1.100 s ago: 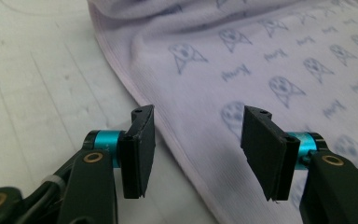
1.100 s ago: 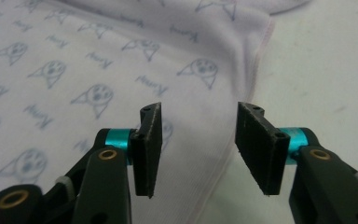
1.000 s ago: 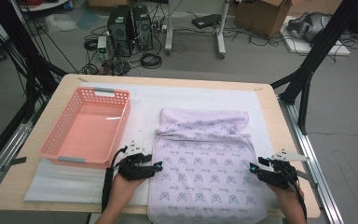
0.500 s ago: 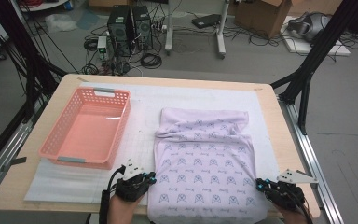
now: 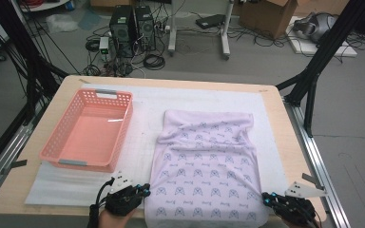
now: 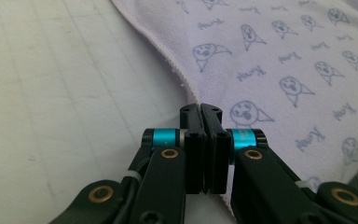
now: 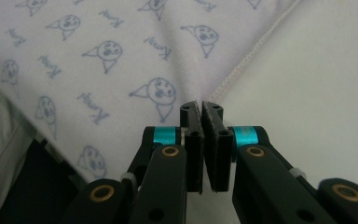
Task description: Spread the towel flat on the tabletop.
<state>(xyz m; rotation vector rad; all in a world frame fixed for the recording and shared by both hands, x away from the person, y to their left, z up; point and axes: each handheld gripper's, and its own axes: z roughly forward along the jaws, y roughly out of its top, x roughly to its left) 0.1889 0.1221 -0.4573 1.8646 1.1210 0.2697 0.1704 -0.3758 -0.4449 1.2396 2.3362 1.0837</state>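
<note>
Left gripper view: fingers [image 6: 193,140] pinched tight on the cloth [image 6: 279,70] edge.

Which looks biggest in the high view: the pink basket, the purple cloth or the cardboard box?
1. Purple patterned cloth.
2. Pink basket, somewhat smaller.
3. Cardboard box, smallest, but it is far back and cut off, so that is unsure.

Basket [image 5: 89,130] left of cloth [image 5: 206,171]

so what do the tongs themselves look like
Both tongs, left and right, have two flat black jaws on black link arms with brass-coloured pivot pins and teal collars. In the high view each carries a grey three-cornered plate, and a black cable trails from the left one.
</note>
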